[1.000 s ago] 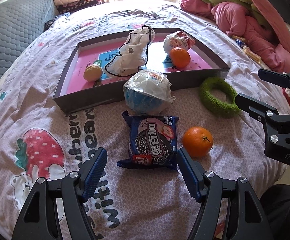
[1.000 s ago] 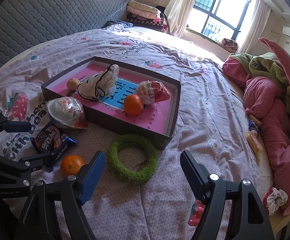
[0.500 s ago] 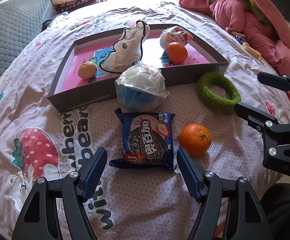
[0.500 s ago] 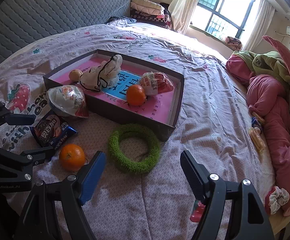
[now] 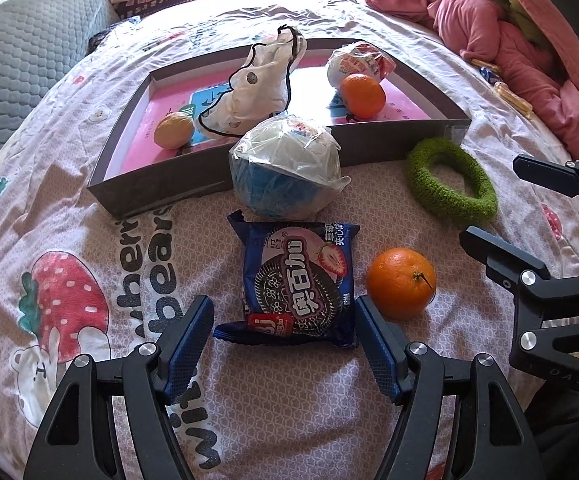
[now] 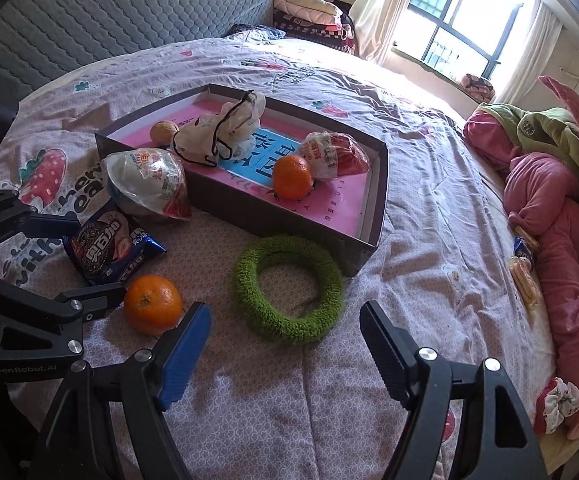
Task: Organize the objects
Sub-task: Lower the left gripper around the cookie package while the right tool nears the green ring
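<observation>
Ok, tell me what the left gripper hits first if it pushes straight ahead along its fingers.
Most likely the dark blue cookie packet lying flat on the bedsheet: it sits right between the open left gripper fingers, just ahead. Depth is uncertain.

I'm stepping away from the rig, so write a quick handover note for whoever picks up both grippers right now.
Left gripper: jaws open, empty, over the blue cookie packet.
Right gripper: jaws open, empty, near the fuzzy green ring.
Done: in the shallow dark box lie one orange, a white drawstring pouch, a wrapped red-and-white ball and a small tan fruit.
Left: packet, ring, loose orange, wrapped blue-and-white ball.
</observation>
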The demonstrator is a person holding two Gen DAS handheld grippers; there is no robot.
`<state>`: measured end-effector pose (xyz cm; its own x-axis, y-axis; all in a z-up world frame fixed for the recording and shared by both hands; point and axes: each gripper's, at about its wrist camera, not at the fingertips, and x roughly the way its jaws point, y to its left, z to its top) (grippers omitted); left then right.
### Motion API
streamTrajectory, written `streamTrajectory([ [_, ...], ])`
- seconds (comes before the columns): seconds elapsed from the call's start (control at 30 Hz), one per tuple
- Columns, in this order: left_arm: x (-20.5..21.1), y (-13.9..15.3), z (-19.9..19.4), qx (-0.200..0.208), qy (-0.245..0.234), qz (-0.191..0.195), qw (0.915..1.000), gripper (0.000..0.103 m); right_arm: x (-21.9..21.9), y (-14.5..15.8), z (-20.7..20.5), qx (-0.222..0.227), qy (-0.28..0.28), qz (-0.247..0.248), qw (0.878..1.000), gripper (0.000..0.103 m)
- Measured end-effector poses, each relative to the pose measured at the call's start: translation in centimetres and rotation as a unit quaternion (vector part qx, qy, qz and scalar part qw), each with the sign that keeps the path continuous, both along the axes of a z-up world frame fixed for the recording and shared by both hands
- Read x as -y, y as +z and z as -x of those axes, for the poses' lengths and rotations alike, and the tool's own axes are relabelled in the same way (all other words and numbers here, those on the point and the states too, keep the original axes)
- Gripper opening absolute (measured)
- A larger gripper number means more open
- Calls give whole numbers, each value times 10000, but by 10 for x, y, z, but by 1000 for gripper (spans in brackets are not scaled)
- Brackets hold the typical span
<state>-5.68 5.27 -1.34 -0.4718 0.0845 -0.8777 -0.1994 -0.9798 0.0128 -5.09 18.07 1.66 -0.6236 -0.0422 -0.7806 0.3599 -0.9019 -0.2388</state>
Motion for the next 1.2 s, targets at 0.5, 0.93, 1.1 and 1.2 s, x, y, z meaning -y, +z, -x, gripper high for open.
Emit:
streamTrajectory([
  [0.5, -1, -6, 11, 27, 140, 7, 9999, 74, 11, -19, 21, 16, -50, -262, 9996, 76],
  [0.93, 4, -9, 22, 79, 322, -182, 9993, 75, 12, -25, 39, 167, -233, -113, 9995, 68],
  [1.1, 5, -10, 26, 64, 392, -218, 9990, 75, 13, -28, 44, 200, -290, -31, 9994, 63],
  [1.2, 7, -10, 28, 53, 418, -256, 9988, 75, 12, -28, 47, 218, -327, 61, 9992, 61],
])
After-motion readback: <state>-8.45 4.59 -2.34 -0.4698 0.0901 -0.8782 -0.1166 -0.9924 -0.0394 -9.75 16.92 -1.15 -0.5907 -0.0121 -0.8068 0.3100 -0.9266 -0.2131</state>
